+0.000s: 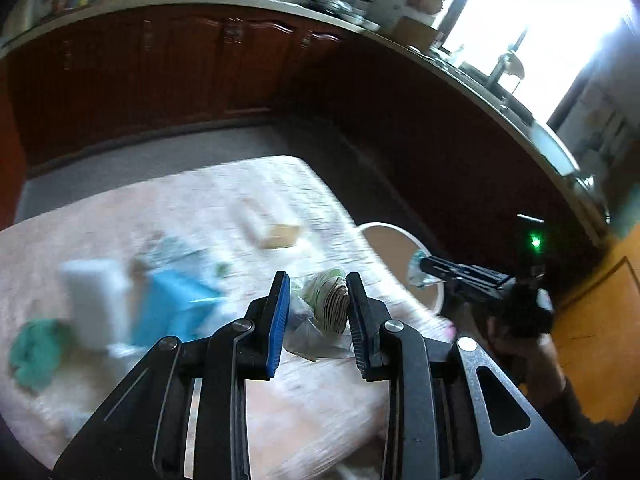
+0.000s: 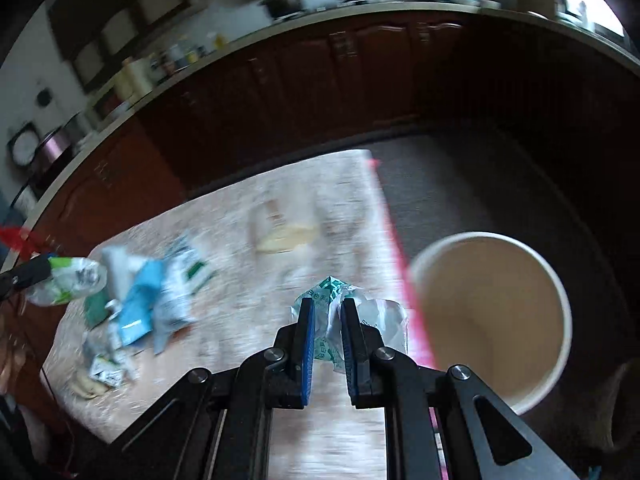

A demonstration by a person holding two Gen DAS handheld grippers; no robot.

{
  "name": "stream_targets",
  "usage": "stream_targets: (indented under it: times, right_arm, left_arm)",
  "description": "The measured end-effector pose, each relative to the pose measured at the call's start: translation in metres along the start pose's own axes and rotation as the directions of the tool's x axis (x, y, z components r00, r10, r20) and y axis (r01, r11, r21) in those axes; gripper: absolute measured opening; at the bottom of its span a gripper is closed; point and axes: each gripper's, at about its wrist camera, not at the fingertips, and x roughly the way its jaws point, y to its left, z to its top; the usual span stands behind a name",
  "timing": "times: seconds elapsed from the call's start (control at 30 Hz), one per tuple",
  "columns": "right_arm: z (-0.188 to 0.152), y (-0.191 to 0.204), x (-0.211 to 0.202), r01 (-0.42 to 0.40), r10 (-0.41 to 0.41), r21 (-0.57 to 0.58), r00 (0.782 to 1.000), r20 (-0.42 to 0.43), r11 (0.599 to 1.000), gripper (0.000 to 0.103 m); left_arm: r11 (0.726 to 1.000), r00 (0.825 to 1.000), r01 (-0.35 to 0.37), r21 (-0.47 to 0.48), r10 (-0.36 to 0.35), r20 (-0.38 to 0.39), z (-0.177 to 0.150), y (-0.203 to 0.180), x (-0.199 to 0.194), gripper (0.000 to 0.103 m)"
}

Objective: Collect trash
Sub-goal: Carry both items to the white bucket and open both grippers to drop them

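In the left wrist view we hold the left gripper (image 1: 318, 304) low over the tabletop (image 1: 120, 216), and between its blue pads sits a crumpled clear bag with green and brown contents (image 1: 330, 304). The jaws stand fairly wide, so we cannot tell whether they clamp the bag or merely frame it. Left of centre a blurred heap of litter (image 1: 160, 292) spreads across the cloth. At the right edge of the tabletop the white bin (image 1: 400, 236) shows its rim, and the right gripper (image 1: 424, 270) hangs at that rim with a scrap in its tip.

In the right wrist view our right gripper (image 2: 326, 312) is clenched on a crumpled green-printed wrapper (image 2: 332, 292), which fills the narrow gap between the pads. The white bin (image 2: 560, 292) opens to the lower right of the frame, just beyond the pink table edge. The coming drop turns on that: the bin lies to the right of the wrapper, and this gripper is the nearer one
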Motion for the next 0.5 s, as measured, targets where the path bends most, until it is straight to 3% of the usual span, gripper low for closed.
stream_targets:
  times: [0.2, 0.47, 0.5]
  right_arm:
    - [0.004, -0.070, 0.009, 0.073, -0.071, 0.106, 0.997, -0.019, 0.992, 0.012]
    - [0.005, -0.127, 0.032, 0.084, -0.070, 0.219, 0.995, -0.071, 0.972, 0.012]
    - [0.005, -0.131, 0.034, 0.091, -0.075, 0.227, 0.994, -0.078, 0.970, 0.013]
  left_arm:
    - [0.998, 0.996, 0.065, 0.000, -0.065, -0.066, 0.020, -0.061, 0.077, 0.026]
    - [0.995, 0.985, 0.090, -0.045, -0.095, -0.145, 0.023, -0.101, 0.167, 0.027]
    - [0.993, 0.983, 0.102, -0.061, -0.110, -0.148, 0.023, -0.103, 0.175, 0.033]
